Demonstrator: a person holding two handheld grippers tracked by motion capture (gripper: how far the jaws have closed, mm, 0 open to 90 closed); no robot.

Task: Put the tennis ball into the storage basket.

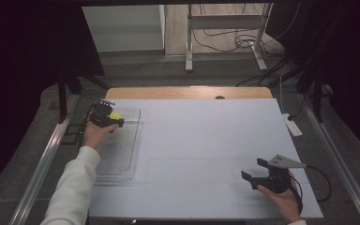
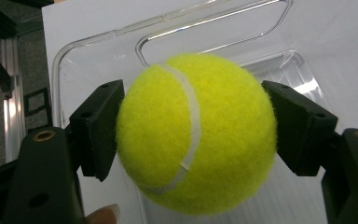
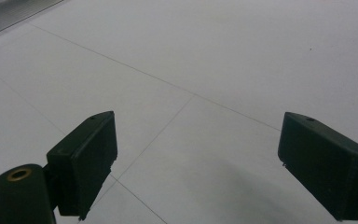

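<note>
A yellow tennis ball (image 2: 196,135) with a white seam sits squeezed between the two black pads (image 2: 98,128) of my left gripper (image 1: 115,119), which is shut on it. In the high view the ball (image 1: 115,116) is a small yellow spot over the far end of a clear plastic tray (image 1: 130,154) at the table's left. The tray's rim and handle cut-out (image 2: 205,32) lie behind the ball. At the front right, my right gripper (image 1: 254,170) rests low on the white table (image 3: 205,60), its jaws wide apart with nothing between them.
The white tabletop (image 1: 206,136) spreads between the two hands. A small white object (image 1: 293,125) lies at the right edge. Metal rails (image 1: 40,164) run along both sides, and stand legs with cables (image 1: 225,42) are on the floor beyond the table.
</note>
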